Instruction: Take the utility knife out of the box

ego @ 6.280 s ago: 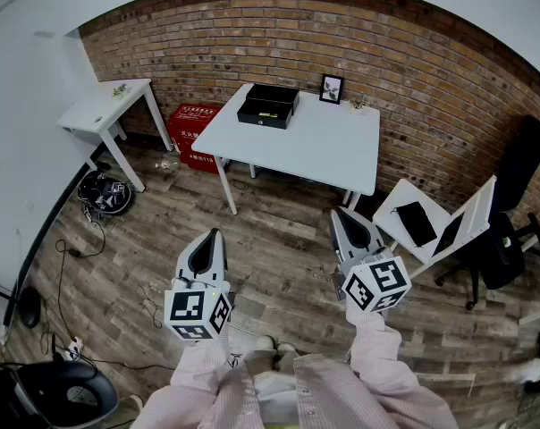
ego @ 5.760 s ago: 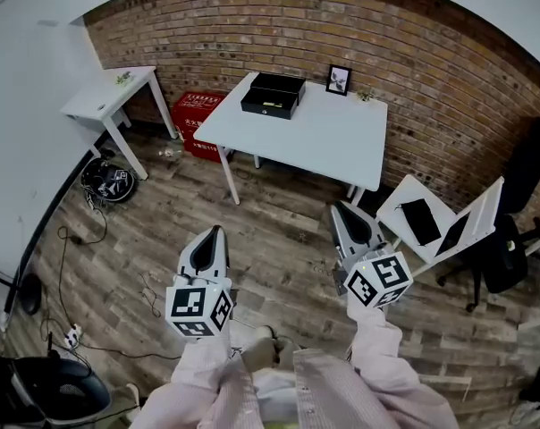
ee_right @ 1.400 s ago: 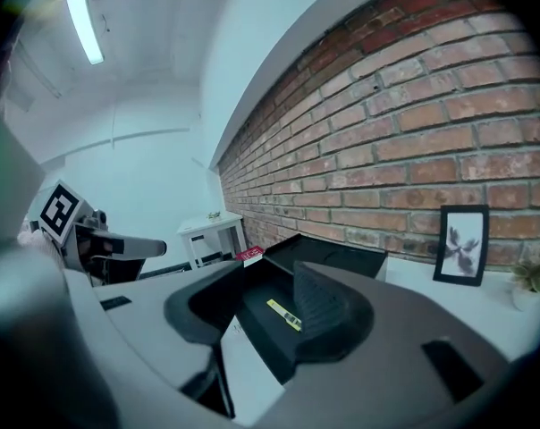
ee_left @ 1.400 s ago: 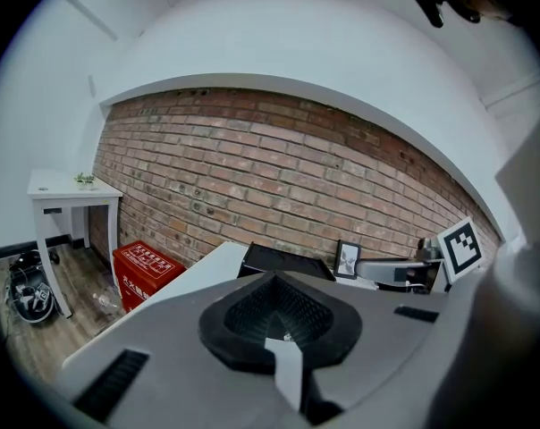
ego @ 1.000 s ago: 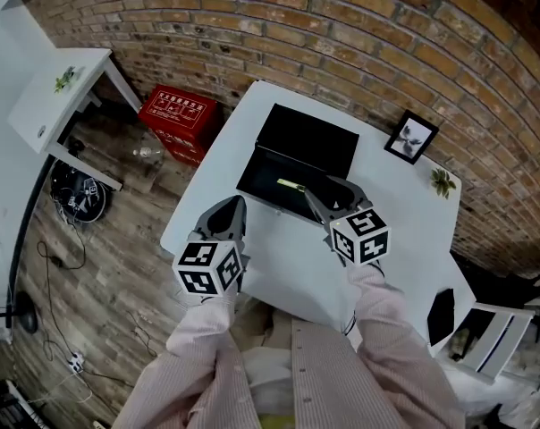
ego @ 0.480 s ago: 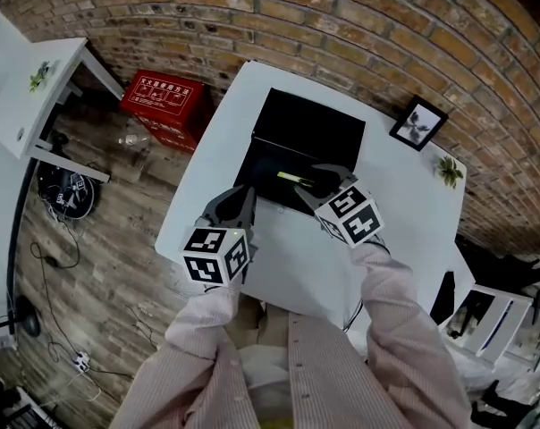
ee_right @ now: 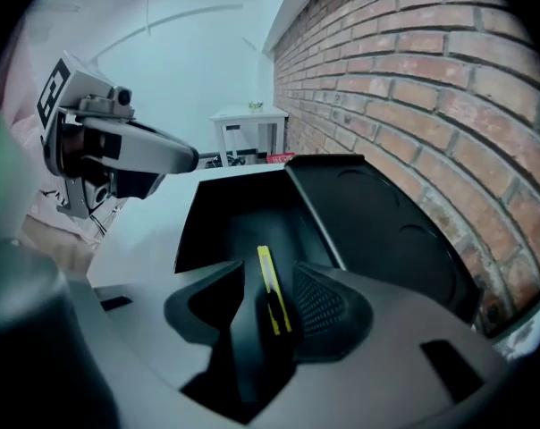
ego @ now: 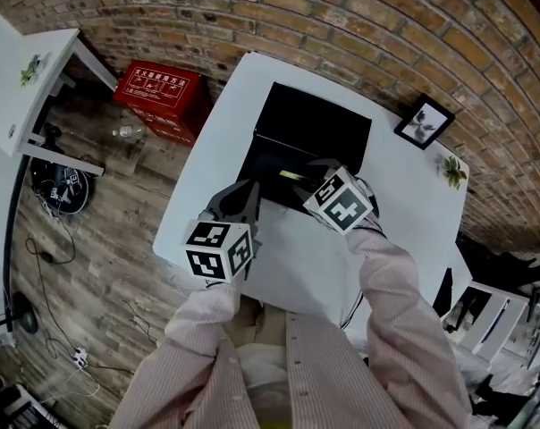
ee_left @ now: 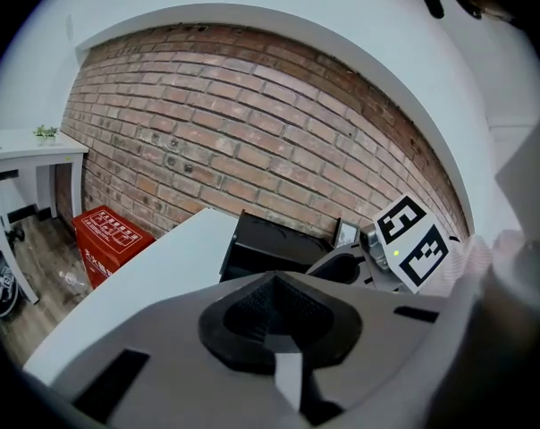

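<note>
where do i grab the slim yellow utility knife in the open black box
Mid-body, across its narrow sides, coming from above. The slim yellow utility knife lies flat in the open black box, lengthwise between the open jaws of the right gripper.

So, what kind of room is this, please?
Probably a small office or studio room: a bare brick wall, a plain white table with a framed picture on it, and a wood-plank floor.
</note>
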`<action>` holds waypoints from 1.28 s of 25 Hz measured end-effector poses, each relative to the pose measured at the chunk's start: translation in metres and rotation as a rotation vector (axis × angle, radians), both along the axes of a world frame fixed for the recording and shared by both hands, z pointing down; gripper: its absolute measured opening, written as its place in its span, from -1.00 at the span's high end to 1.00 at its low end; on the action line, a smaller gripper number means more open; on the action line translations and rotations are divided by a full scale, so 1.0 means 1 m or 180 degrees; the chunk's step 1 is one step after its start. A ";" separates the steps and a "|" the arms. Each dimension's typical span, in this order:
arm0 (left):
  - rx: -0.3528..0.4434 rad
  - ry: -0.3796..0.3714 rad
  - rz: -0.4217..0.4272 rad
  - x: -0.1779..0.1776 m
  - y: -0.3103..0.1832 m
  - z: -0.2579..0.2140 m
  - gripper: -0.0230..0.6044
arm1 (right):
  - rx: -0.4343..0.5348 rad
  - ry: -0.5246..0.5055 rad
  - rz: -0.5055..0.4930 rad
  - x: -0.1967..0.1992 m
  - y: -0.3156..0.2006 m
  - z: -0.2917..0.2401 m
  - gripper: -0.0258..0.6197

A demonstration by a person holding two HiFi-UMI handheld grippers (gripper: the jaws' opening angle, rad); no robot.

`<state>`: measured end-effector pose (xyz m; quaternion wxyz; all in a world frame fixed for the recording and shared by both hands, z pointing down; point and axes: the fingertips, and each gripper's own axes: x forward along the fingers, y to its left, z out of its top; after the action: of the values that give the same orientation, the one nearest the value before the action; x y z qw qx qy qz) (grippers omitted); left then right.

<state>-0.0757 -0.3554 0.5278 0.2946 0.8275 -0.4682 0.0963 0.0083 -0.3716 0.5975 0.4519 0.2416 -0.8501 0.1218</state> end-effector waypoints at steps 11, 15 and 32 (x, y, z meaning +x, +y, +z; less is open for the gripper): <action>-0.0088 0.0046 -0.0002 -0.003 -0.004 0.008 0.95 | -0.0269 0.0347 -0.0246 -0.010 0.002 0.026 0.40; -0.0105 0.0044 -0.0012 -0.005 -0.006 0.010 0.95 | -0.0269 0.0414 -0.0310 -0.010 0.002 0.030 0.52; -0.0124 0.0032 0.0003 -0.002 -0.001 0.011 0.95 | -0.0297 0.0377 -0.0573 -0.015 0.011 0.030 0.76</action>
<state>-0.0777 -0.3562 0.5385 0.3130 0.8224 -0.4643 0.1013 -0.0066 -0.3603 0.6276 0.5212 0.1497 -0.8335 0.1057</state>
